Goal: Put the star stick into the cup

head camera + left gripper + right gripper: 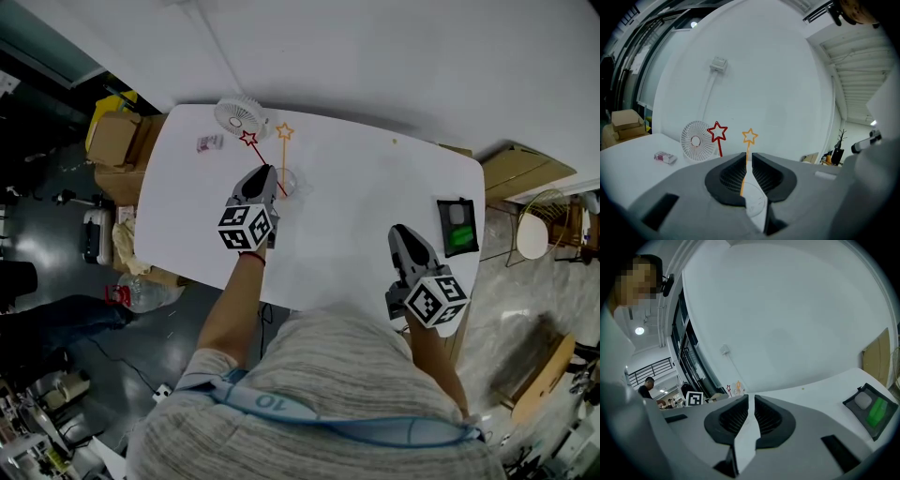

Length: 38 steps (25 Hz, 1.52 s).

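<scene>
1. On the white counter (356,197), far-left part, stands the clear plastic cup (292,180), with your left tool (748,156) right at it.
2. Left tool: jaws are down to a narrow slit, closed on the shaft of the thin orange star stick (749,136). The shaft runs up through the slit against the left pad. The star head stands clear above the tips.
3. The orange star stick is near upright. In the head view its lower end is at the cup, inside the rim as far as you can tell.
4. A thin red star stick (249,138) leans left out of the same cup, its head near the orange one.
5. Beyond the cup are a small round white desk fan (239,114) and a small pink-and-white packet (208,142) beside it, both apart from the cup.
6. Your right tool (751,398): jaws nearly together, only a slit, nothing in it. It is over the counter's near-right edge, well apart from the cup.
7. A black tray (441,230) holding a green block (459,236) lies just beyond the right tool.
</scene>
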{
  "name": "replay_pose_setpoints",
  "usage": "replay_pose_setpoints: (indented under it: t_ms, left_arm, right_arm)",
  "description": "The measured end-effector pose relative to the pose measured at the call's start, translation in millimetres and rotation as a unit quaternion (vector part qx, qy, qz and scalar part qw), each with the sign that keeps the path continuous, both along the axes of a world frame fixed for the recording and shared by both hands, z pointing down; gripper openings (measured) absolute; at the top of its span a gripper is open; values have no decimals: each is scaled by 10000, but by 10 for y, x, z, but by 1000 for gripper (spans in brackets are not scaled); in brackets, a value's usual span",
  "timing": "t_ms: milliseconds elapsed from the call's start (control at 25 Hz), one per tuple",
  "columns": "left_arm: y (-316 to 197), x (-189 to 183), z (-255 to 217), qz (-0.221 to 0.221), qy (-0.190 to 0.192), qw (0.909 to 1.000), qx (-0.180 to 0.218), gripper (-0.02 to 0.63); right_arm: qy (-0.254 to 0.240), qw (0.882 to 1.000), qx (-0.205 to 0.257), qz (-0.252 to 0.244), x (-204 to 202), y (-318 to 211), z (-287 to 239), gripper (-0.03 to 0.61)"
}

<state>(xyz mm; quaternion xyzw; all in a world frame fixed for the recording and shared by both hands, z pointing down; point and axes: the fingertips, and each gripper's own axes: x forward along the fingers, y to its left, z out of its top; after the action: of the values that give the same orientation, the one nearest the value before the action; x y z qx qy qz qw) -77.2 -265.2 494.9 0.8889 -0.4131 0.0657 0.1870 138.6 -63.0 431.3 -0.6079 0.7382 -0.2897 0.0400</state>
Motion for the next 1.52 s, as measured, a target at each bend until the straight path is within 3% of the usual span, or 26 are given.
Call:
replay_pose_setpoints:
  t_ms: [400,720,1000,1520]
  left_arm:
    - [278,-6,-172,135,236,9996,58,29]
    - [657,73,-368,395,633,9972,22,28]
    - [1067,183,-565,714,981,9926,-8,28]
    - [1561,80,-551,787,1321,9878,-233,26]
  right_arm:
    - [-31,9997,56,-232,-158,-26,-1,23]
    - [-35,9983,97,-565,-403,-88,7,23]
    - [-33,9958,178,-894,-639,-174,-29,22]
    - [-44,9860,158,-1661,-1091,-174,-14,21]
